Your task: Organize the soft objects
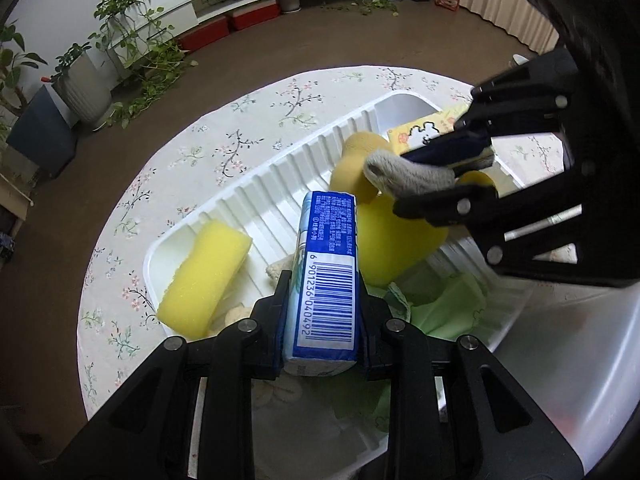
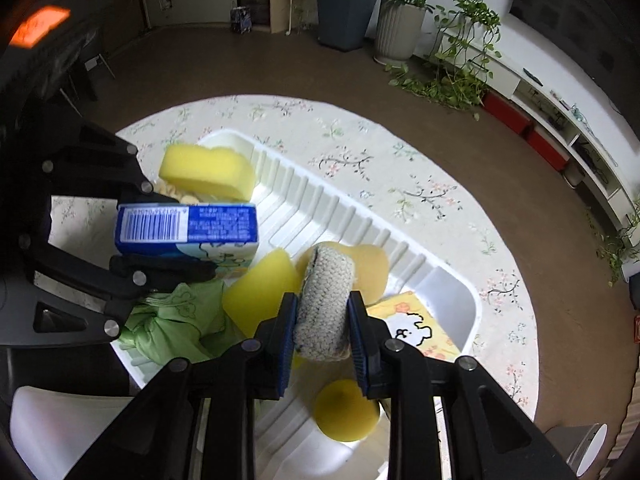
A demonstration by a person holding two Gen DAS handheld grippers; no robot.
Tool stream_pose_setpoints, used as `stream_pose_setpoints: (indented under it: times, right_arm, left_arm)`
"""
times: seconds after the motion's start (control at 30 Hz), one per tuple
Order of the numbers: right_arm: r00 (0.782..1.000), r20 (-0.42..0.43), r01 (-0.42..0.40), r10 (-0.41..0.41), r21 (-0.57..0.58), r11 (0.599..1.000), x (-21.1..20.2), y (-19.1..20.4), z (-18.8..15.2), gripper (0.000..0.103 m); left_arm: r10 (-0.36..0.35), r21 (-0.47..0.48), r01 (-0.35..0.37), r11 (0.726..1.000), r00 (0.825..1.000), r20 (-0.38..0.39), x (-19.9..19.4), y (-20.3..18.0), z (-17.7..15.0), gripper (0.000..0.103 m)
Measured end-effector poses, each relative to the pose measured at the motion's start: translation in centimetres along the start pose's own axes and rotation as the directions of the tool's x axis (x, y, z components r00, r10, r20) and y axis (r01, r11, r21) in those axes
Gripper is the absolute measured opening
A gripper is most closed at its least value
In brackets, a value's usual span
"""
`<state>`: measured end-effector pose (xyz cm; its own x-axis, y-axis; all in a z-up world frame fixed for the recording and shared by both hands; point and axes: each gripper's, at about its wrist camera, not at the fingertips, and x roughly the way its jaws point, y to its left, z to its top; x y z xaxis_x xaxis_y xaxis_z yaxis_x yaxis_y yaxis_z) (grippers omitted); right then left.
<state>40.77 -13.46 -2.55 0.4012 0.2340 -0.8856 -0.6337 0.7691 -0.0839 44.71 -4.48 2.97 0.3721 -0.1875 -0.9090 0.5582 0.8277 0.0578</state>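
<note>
Over the white ribbed tray (image 1: 256, 184) on the flowered tablecloth (image 1: 224, 148), both grippers hang with something pinched. Left gripper (image 1: 324, 312) is clamped on the blue tissue pack (image 1: 326, 276), barcode face up, long axis running straight out along the fingers and away from the camera, far end tipped down toward the tray floor. Right gripper (image 2: 322, 334) squeezes a grey knitted pad (image 2: 325, 304), folded or rolled between the blue pads, its long side also lying along the fingers.

Both held things sit above the tray's middle, not touching it as far as I can tell. From the right wrist view the tissue pack lies to the left of the grey pad, well apart, so the two hands don't cross. Below the pack: a yellow sponge (image 1: 206, 280) at the tray's near-left corner and a green cloth (image 1: 444, 308) bunched at the near side. Below the grey pad: yellow foam pieces (image 2: 260, 292), a round yellow one (image 2: 346, 410) and a yellow cartoon packet (image 2: 412, 328) at the far end.

Judgement: next is a drop for each, and free floor looks scarce; left hand's clearest gap seems to be between sponge and foam.
</note>
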Motion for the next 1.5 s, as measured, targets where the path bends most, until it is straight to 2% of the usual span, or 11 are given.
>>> stream_pose_setpoints:
  times: [0.07, 0.2, 0.3, 0.57, 0.73, 0.77, 0.83, 0.87, 1.03, 1.27, 1.5]
  right_arm:
    - [1.0, -0.01, 0.004, -0.004, -0.005, 1.0, 0.5, 0.1, -0.1, 0.028]
    - [1.0, -0.008, -0.001, 0.001, 0.005, 1.0, 0.5, 0.0, -0.5, 0.029]
    - [1.0, -0.004, -0.008, 0.008, 0.013, 1.0, 0.3, -0.1, -0.6, 0.042]
    - [0.998, 0.057, 0.008, -0.011, 0.05, 0.999, -1.8, -0.8, -0.9, 0.059]
    - [0.991, 0.133, 0.014, -0.026, 0.091, 0.996, -4.9, -1.4, -1.3, 0.083]
    - [0.989, 0.145, 0.018, -0.032, 0.098, 0.995, -5.5, -1.5, -1.5, 0.086]
    - [0.985, 0.167, 0.022, -0.042, 0.117, 0.993, -6.8, -1.9, -1.9, 0.102]
    - [0.983, 0.175, 0.024, -0.046, 0.127, 0.992, -7.2, -2.1, -2.1, 0.103]
    - [0.979, 0.188, 0.038, -0.073, 0.184, 0.982, -9.7, -3.0, -4.3, 0.103]
    - [0.954, 0.27, 0.041, -0.127, 0.303, 0.952, -14.8, -3.6, -9.3, 0.103]
    - [0.933, 0.332, 0.003, -0.139, 0.378, 0.926, -18.2, 0.4, -16.3, 0.103]
  left_arm:
    - [0.005, -0.008, -0.005, 1.0, 1.0, 0.001, 0.1, 0.0, 0.0, 0.027]
    - [0.03, -0.024, -0.03, 0.999, 0.999, 0.011, 0.2, 0.1, 0.1, 0.058]
    - [0.036, -0.045, -0.034, 0.998, 0.999, 0.027, -0.3, 0.5, -0.1, 0.071]
    - [0.046, -0.095, -0.037, 0.995, 0.994, 0.094, -2.8, 1.4, -0.2, 0.077]
    - [0.063, -0.111, -0.049, 0.993, 0.99, 0.128, -5.0, 1.5, -0.8, 0.103]
    - [0.07, -0.118, -0.054, 0.992, 0.988, 0.138, -5.6, 1.6, -1.0, 0.103]
    - [0.078, -0.144, -0.055, 0.988, 0.984, 0.162, -6.7, 1.9, -1.4, 0.103]
    - [0.085, -0.165, -0.055, 0.985, 0.98, 0.18, -7.4, 2.1, -1.8, 0.103]
    - [0.118, -0.265, -0.043, 0.963, 0.954, 0.275, -11.0, 2.7, -4.5, 0.103]
    - [0.144, -0.311, -0.029, 0.95, 0.925, 0.352, -15.1, 0.4, -9.8, 0.103]
    - [0.175, -0.332, -0.038, 0.942, 0.903, 0.392, -17.4, -4.7, -16.5, 0.103]
